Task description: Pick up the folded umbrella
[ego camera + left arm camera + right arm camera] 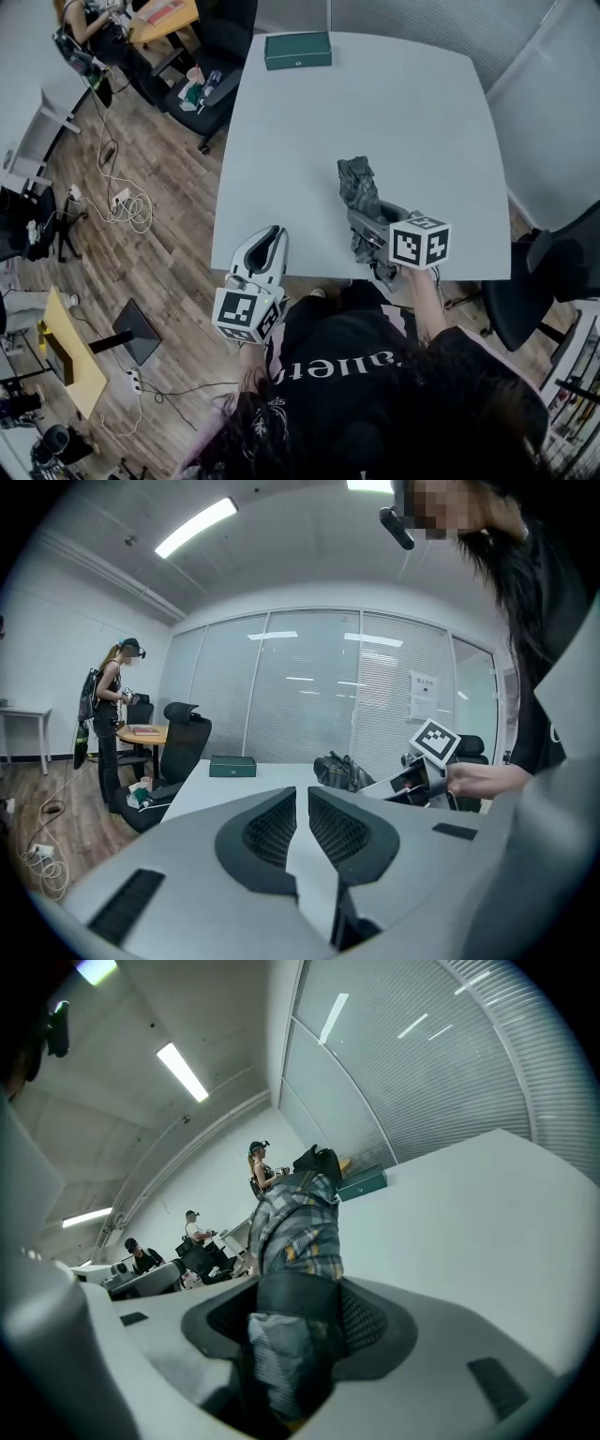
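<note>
While your right tongs (370, 225) pinch it, the folded umbrella (359, 192) sits over the near part of the tabletop (394, 112), close to the edge in front of you. Its grey plaid fabric is bunched up, and its far end points away from you toward the middle of the surface. In the right gripper view the umbrella (295, 1232) fills the space between the pads of the tongs (295, 1307). A dark band wraps it just where the pads press on both sides, and its free end tilts up above the white surface.

Your left tongs (267, 248) are at the near left corner of the tabletop, well apart from the umbrella. In the left gripper view those tongs (300, 803) are drawn almost together, with only a thin slit between the pads and nothing in it.

At the far edge of the tabletop lies a flat green box (297, 50), well apart from everything else. Beyond the far left corner stands a black office chair (220, 84) on the wooden floor (159, 253), where loose cables (127, 202) trail. Another person (108, 714) stands by a round table farther back.
</note>
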